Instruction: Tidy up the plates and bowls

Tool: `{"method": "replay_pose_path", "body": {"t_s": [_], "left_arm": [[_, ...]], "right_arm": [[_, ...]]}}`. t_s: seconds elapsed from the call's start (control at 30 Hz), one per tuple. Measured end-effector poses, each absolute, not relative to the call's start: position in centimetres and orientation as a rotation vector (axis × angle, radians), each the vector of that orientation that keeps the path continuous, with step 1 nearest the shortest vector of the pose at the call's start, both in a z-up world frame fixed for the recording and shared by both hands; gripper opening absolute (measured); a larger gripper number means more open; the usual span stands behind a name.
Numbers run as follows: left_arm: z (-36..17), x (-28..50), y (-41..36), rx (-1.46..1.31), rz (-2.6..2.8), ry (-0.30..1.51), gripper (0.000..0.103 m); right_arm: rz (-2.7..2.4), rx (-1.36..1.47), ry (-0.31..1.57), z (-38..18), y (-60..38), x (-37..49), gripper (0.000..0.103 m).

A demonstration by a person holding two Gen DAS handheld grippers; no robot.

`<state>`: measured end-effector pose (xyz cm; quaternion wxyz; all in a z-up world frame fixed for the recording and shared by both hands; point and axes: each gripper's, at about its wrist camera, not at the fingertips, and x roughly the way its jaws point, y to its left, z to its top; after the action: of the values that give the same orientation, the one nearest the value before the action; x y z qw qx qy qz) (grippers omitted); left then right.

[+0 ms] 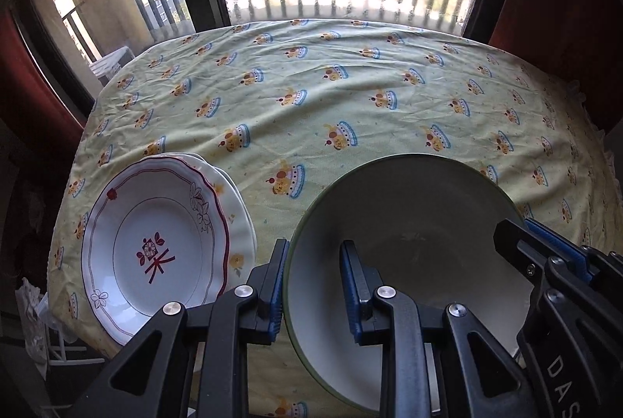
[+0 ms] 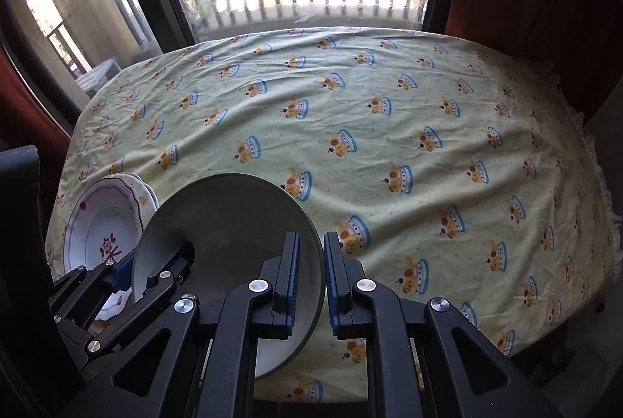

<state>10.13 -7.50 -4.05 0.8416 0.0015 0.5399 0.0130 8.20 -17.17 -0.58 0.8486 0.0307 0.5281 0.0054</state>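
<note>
At the table's (image 1: 350, 75) left edge, stacked plates (image 1: 155, 243) are seen. Just beside them, a green-rimmed bowl (image 1: 409, 223) is held tilted, its left rim clamped by the left gripper (image 1: 315, 278), its right rim by the right gripper (image 2: 311, 274), apparently to share its weight.

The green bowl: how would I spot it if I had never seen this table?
Find the table by the window, under a yellow cloth printed with little cakes. At its near edge, right of a stack of white plates, the green bowl is clamped by its rim between the left gripper and right gripper. It is plain and deep; the plates are scalloped with red trim.
</note>
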Motion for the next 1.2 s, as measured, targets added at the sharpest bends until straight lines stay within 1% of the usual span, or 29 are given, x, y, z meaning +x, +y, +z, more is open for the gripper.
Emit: {"method": "replay_pose_path", "body": {"t_s": [0.27, 0.6, 0.63, 0.67, 0.83, 0.87, 0.93, 0.97, 1.0, 1.13, 1.2], "left_arm": [[-5.3, 10.6, -7.5, 0.007, 0.052, 1.168, 0.023], [-5.4, 10.8, -7.8, 0.029, 0.079, 1.155, 0.024], [-5.4, 10.8, -7.8, 0.034, 0.079, 1.154, 0.025], [-5.5, 10.7, -7.9, 0.039, 0.079, 1.156, 0.028], [-5.8, 10.4, -7.9, 0.035, 0.075, 1.190, 0.036], [-5.7, 10.4, -7.8, 0.030, 0.069, 1.184, 0.038], [-5.4, 10.2, -7.7, 0.026, 0.057, 1.173, 0.043], [-5.4, 10.1, -7.7, 0.020, 0.047, 1.174, 0.048], [-5.4, 10.0, -7.6, 0.011, 0.035, 1.177, 0.051], [-5.9, 9.9, -7.0, -0.026, 0.001, 1.204, 0.055], [-5.9, 9.9, -6.8, -0.031, -0.004, 1.204, 0.057]], "right_arm": [[0.033, 0.055, 1.152, -2.0, -17.0, 8.8, 0.016], [0.066, 0.019, 1.140, -2.2, -17.0, 9.5, 0.016], [0.069, 0.018, 1.136, -2.1, -17.0, 9.4, 0.016], [0.071, 0.021, 1.133, -2.2, -17.1, 9.3, 0.016], [0.065, 0.031, 1.123, -2.2, -17.1, 8.6, 0.017], [0.068, 0.036, 1.126, -2.2, -17.1, 8.6, 0.020], [0.094, 0.067, 1.129, -2.2, -17.2, 8.5, 0.032], [0.096, 0.078, 1.137, -2.3, -17.2, 8.5, 0.043], [0.089, 0.086, 1.143, -2.4, -17.2, 8.5, 0.050], [0.078, 0.106, 1.157, -2.7, -17.1, 8.2, 0.056], [0.073, 0.115, 1.164, -2.8, -17.0, 8.0, 0.062]]}}
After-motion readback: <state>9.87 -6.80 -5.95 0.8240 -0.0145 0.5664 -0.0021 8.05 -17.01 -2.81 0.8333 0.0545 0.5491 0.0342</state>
